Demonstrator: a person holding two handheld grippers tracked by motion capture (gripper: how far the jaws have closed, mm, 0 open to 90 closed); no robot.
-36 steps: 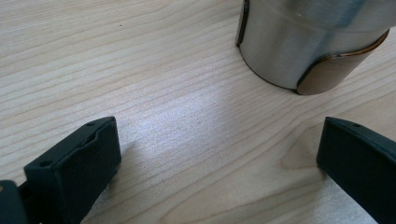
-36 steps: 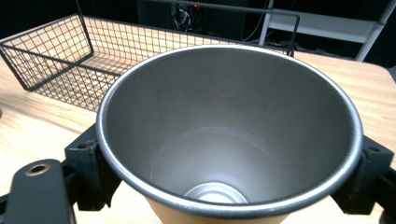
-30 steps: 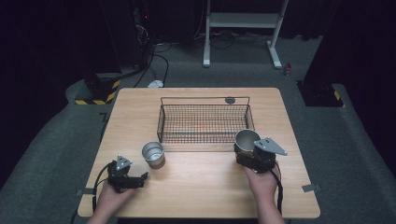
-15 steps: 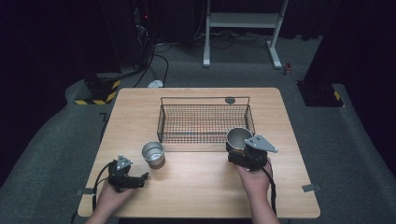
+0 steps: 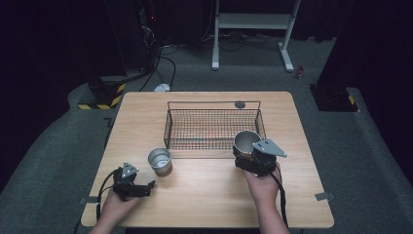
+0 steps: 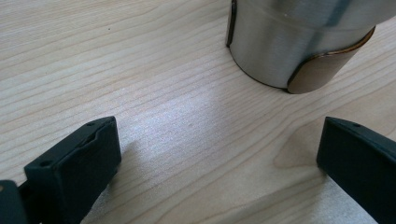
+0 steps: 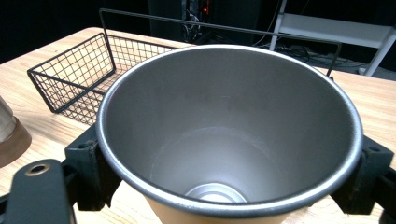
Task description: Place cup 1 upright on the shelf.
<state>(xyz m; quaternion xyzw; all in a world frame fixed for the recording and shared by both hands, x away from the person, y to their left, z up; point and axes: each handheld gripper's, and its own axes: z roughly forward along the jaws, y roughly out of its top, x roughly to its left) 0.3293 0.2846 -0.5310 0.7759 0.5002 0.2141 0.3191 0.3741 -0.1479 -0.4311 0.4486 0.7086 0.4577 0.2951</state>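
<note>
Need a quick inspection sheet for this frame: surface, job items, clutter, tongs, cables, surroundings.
Surface: wooden table, bare light wood, no spills seen.
Job's things: steel cup held by the right tongs at the wire basket's near right corner; second steel cup upright on the table, left of centre; wire basket looks empty.
Clutter: small dark round item on the table behind the basket; nothing else seen.
Grippers: right tongs shut on the cup; left tongs open, resting low on the table, short of the second cup.
Cables: one trails from each set of tongs towards the person.
Surroundings: dark room, grey floor, white stand behind.
</note>
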